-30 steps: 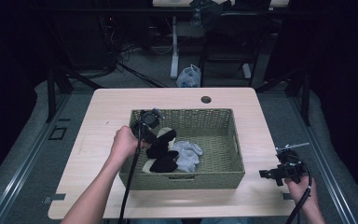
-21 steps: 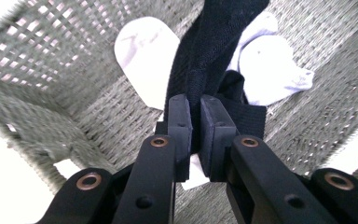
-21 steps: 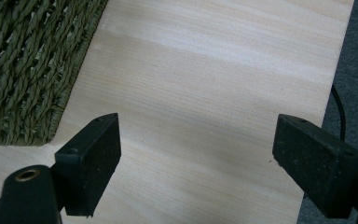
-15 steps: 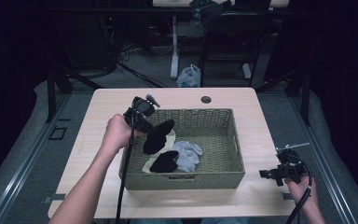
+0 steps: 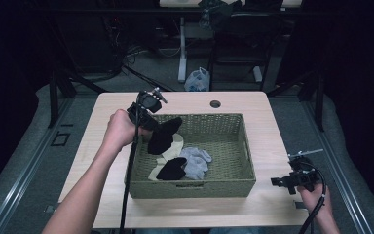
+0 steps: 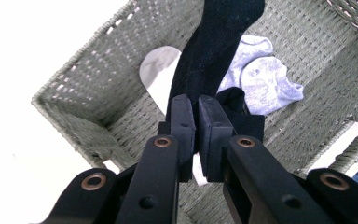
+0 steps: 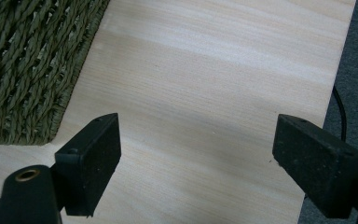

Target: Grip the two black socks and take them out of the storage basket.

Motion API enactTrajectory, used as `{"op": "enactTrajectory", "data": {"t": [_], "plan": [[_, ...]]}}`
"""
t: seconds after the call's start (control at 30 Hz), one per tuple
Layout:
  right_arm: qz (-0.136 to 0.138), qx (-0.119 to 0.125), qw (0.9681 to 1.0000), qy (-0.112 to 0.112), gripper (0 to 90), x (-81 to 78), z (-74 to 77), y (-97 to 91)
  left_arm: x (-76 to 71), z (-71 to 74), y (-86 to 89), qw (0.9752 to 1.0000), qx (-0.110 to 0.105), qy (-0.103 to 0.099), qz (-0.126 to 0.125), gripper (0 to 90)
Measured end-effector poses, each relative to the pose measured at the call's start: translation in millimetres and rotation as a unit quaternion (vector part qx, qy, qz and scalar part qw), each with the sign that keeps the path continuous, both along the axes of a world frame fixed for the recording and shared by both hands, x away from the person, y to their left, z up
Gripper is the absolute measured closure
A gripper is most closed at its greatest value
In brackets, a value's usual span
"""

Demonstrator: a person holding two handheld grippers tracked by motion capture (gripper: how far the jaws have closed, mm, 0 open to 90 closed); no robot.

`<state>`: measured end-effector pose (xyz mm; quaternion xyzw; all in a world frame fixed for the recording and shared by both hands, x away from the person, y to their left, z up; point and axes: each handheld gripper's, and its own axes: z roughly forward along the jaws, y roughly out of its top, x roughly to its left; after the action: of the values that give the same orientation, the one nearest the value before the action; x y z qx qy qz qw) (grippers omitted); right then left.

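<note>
Two grippers: one busy, one idle.
Left gripper: jaws clamped on a black sock, pinched near one end, the rest hanging loose.
Black sock position: lifted above the near-left part of the woven basket, its free end dangling over the contents in the high view.
Basket contents: a second black sock, a grey sock and a cream one, lying together in the left half.
Right gripper: jaws spread wide, empty, held over bare table just beside the basket's corner.
Risk of slip: the grip takes only a narrow fold, so a quick swing could pull the sock free.
Risk of snag: the dangling end may brush the basket rim and drag on the weave, or tug the basket along.
</note>
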<state>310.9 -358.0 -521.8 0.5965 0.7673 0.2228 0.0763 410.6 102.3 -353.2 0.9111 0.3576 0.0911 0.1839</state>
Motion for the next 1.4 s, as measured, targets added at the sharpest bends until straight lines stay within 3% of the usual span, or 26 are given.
{"op": "enactTrajectory", "data": {"t": [0.67,1.27,1.4], "plan": [[0.006,-0.001,1.0000,0.004,14.9,0.1,0.2,0.0,6.3,62.1,12.7,0.9986,-0.014,-0.045,0.021,86.2],[0.007,-0.004,1.0000,0.002,14.9,-0.1,-0.4,-0.4,0.6,81.4,60.0,0.9955,-0.023,-0.061,0.069,86.1],[0.003,0.007,1.0000,-0.001,14.8,-0.8,-0.1,-1.1,-1.5,81.9,72.9,0.9947,-0.021,-0.061,0.080,86.1]]}}
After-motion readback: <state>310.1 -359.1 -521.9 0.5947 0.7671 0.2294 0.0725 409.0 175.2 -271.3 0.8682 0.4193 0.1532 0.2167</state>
